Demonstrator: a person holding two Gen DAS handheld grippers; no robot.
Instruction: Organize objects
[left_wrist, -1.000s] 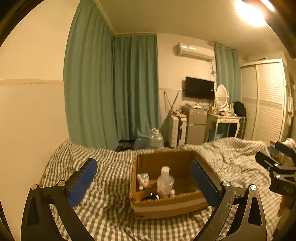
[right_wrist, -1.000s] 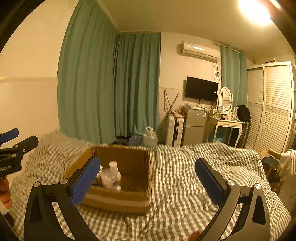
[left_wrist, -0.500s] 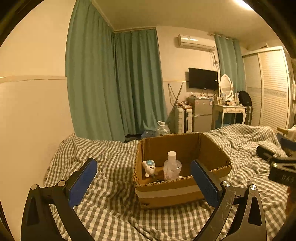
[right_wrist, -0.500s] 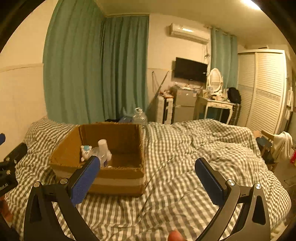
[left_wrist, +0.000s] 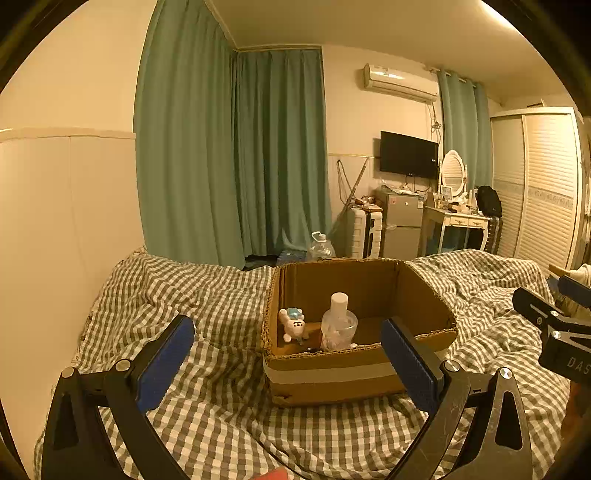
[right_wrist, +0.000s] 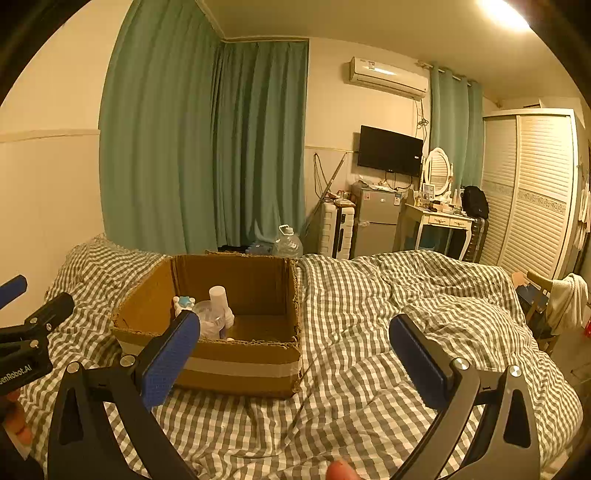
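Note:
An open cardboard box (left_wrist: 332, 373) with a grey tape band sits on a checked bedspread (left_wrist: 207, 295). Inside stand a clear bottle with a white cap (left_wrist: 338, 325) and a small white toy figure with a blue top (left_wrist: 293, 325). The box also shows in the right wrist view (right_wrist: 236, 365), with the bottle (right_wrist: 218, 306) and toy (right_wrist: 183, 302). My left gripper (left_wrist: 288, 365) is open and empty, in front of the box. My right gripper (right_wrist: 295, 358) is open and empty, to the right of the box front.
A cream wall (left_wrist: 55, 221) runs along the bed's left side. Green curtains (left_wrist: 236, 155), a large water jug (left_wrist: 320, 249), a small fridge (left_wrist: 402, 225), a dressing table (left_wrist: 458, 225) and a wardrobe (left_wrist: 543, 184) stand beyond the bed. A chair with a towel (right_wrist: 561, 299) is at the right.
Both grippers stay open and empty. The views have shifted a little; the box sits slightly lower and nearer in the left wrist view. The box contents have not moved.

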